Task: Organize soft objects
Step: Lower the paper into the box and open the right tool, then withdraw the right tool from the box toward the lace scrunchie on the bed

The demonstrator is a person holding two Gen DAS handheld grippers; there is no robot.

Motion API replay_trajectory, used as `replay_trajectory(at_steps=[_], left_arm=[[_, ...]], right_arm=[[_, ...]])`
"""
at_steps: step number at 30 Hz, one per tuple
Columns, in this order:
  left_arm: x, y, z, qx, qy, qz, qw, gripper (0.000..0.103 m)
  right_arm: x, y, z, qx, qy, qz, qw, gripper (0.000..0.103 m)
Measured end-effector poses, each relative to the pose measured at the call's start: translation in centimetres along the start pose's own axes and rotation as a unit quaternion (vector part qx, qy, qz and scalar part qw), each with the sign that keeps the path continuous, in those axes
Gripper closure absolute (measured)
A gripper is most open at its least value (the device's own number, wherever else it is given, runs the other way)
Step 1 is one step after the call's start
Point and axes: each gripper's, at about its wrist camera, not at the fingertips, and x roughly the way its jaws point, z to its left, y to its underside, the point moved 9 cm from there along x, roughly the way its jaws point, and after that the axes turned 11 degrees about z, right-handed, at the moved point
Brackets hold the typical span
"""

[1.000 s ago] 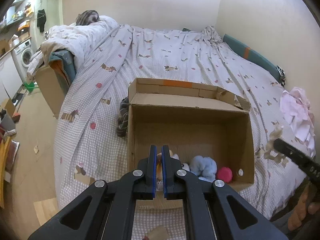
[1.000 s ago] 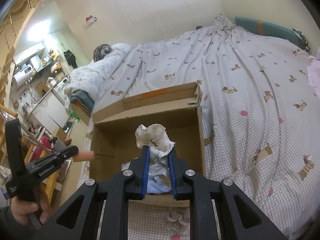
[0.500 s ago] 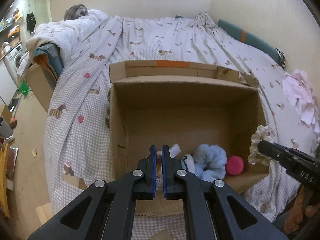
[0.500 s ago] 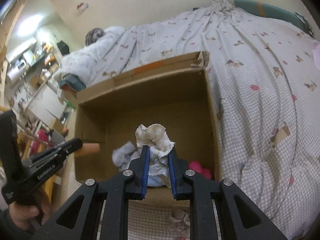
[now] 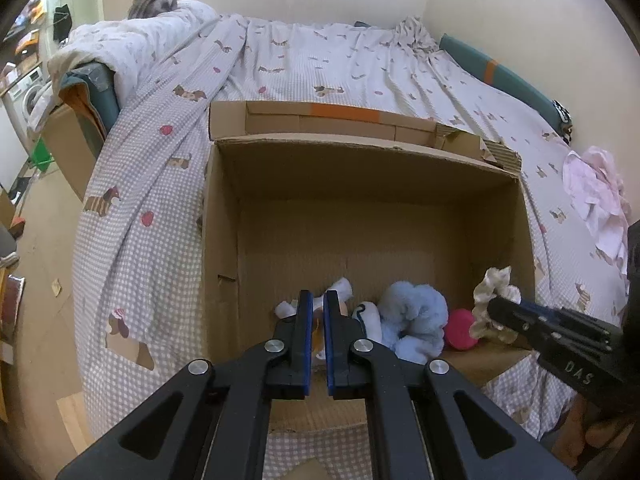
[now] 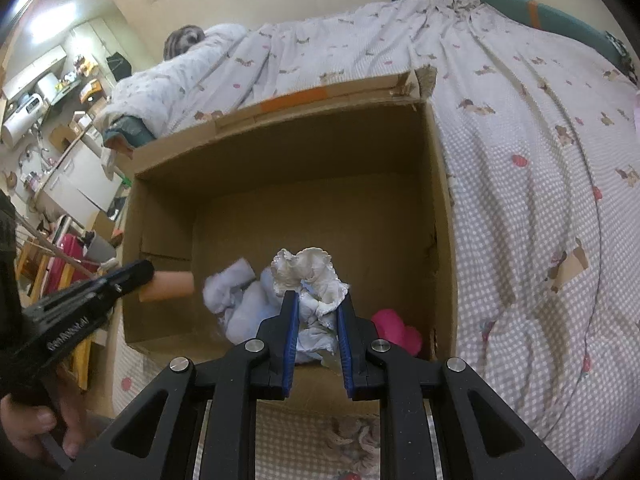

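An open cardboard box stands on the bed. Inside lie a light blue plush, a pink ball and a white soft toy. My right gripper is shut on a cream frilly scrunchie and holds it over the box's near right corner; the scrunchie also shows in the left wrist view. My left gripper is shut, above the box's near wall. It seems to hold an orange-white soft thing, mostly hidden.
The bed carries a grey checked cover with dog prints. A pink cloth lies right of the box. A rolled duvet lies at the bed's far left. Another soft piece lies on the cover below my right gripper.
Both grippers moved closer to the box and over its opening. The scrunchie went from outside the right wall to above the near right corner.
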Motion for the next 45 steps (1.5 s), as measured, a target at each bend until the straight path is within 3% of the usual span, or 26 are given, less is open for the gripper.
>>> replay_trajectory(at_steps=[8, 21, 23, 26, 28, 31, 32, 34, 35, 36, 39, 45], left_arm=[[0.6, 0.5, -0.6, 0.009, 0.004, 0.009, 0.9999, 0.098], [0.9, 0.7, -1.1, 0.011, 0.012, 0.015, 0.9998, 0.095], [1.0, 0.7, -1.0, 0.01, 0.007, 0.018, 0.9998, 0.091], [1.1, 0.8, -0.9, 0.004, 0.007, 0.023, 0.9997, 0.074], [1.1, 0.7, -0.9, 0.003, 0.003, 0.021, 0.9998, 0.048], [0.7, 0.6, -0.8, 0.005, -0.003, 0.012, 0.9999, 0.04], [0.7, 0.6, -0.8, 0.006, -0.003, 0.013, 0.9999, 0.04], [0.8, 0.6, -0.7, 0.005, -0.004, 0.015, 0.9999, 0.04], [0.8, 0.6, -0.7, 0.003, -0.003, 0.016, 0.9999, 0.04], [0.9, 0.6, -0.6, 0.002, -0.003, 0.017, 0.9998, 0.04], [1.0, 0.6, -0.5, -0.001, -0.002, 0.019, 0.9998, 0.04], [0.9, 0.5, -0.5, -0.002, -0.006, 0.013, 0.9999, 0.04]], right_arm=[[1.8, 0.7, -1.2, 0.014, 0.018, 0.037, 0.999, 0.083], [2.3, 1.0, -1.8, 0.02, 0.027, 0.047, 0.998, 0.083], [2.3, 1.1, -1.8, 0.022, 0.027, 0.048, 0.998, 0.083], [2.2, 1.0, -1.8, 0.026, 0.022, 0.044, 0.998, 0.082], [2.2, 0.9, -1.9, 0.028, 0.018, 0.043, 0.999, 0.08], [2.0, 0.8, -1.9, 0.032, 0.008, 0.04, 0.999, 0.076], [1.9, 0.7, -1.9, 0.033, 0.003, 0.037, 0.999, 0.073], [1.5, 0.5, -1.7, 0.034, -0.007, 0.03, 0.999, 0.051], [1.2, 0.3, -1.6, 0.035, -0.013, 0.022, 0.999, 0.023], [0.7, 0.1, -1.5, 0.037, -0.017, 0.009, 0.999, 0.014], [-0.5, -0.2, -1.4, 0.032, -0.024, -0.02, 0.999, 0.014], [-0.3, -0.1, -1.5, 0.037, -0.022, -0.011, 0.999, 0.014]])
